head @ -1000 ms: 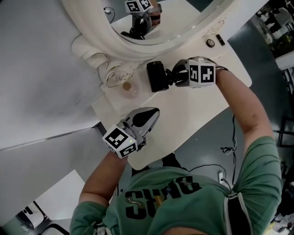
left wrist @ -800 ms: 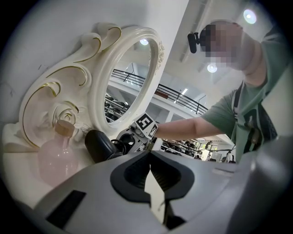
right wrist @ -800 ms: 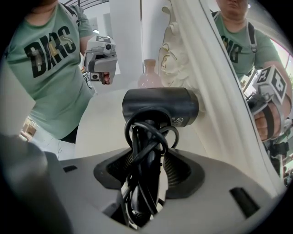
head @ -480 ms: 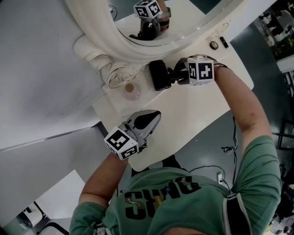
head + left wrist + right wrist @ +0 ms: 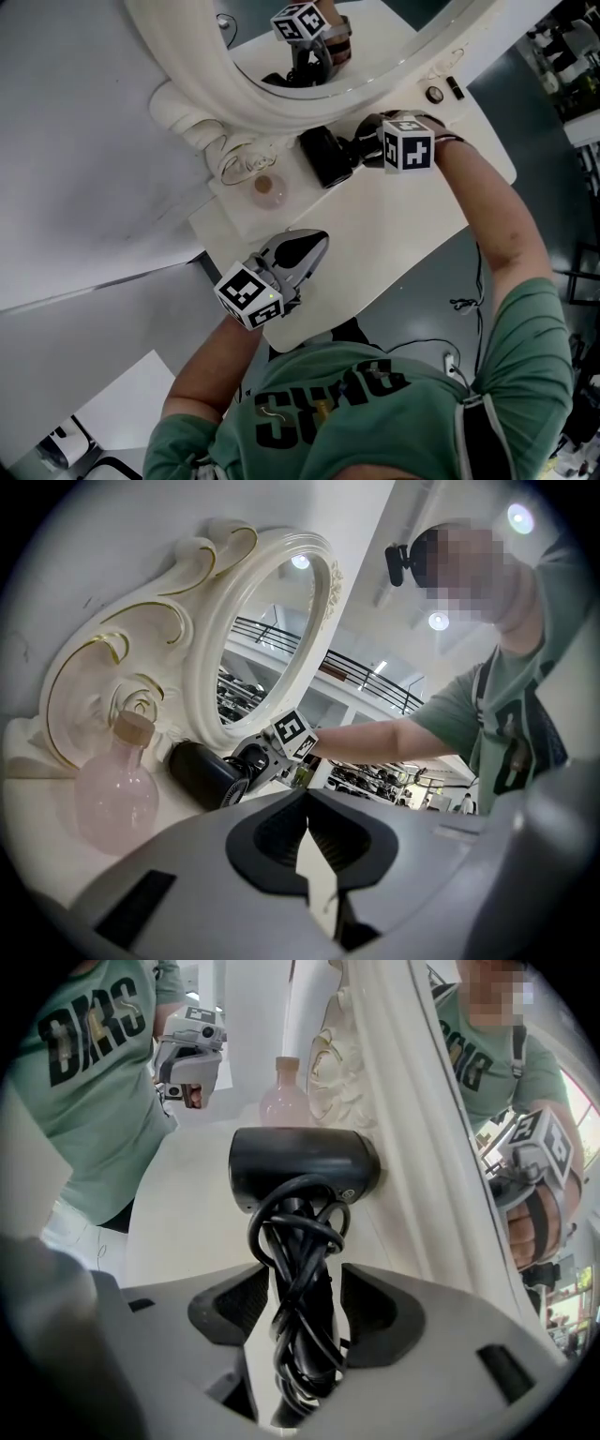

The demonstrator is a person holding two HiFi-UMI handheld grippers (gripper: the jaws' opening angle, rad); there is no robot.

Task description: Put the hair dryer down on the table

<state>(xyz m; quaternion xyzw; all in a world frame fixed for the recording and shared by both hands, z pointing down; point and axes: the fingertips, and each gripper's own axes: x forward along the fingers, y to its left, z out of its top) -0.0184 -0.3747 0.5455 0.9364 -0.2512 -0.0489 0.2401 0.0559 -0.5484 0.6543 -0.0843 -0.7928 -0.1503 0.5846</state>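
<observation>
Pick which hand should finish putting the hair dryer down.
The right hand-held gripper: its opening jaws straddle the hair dryer handle; the left hand-held gripper is shut, away from it.

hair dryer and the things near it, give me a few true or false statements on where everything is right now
1. The hair dryer rests on the table beside the mirror frame. True.
2. Part of it sits between the right gripper's jaws. True; those jaws are opening.
3. The left gripper holds the pink bottle. False: its jaws are shut on nothing, and the bottle stands apart on the table.
4. The cord trails off the table's edge. False: it is wound round the dryer's handle.
</observation>
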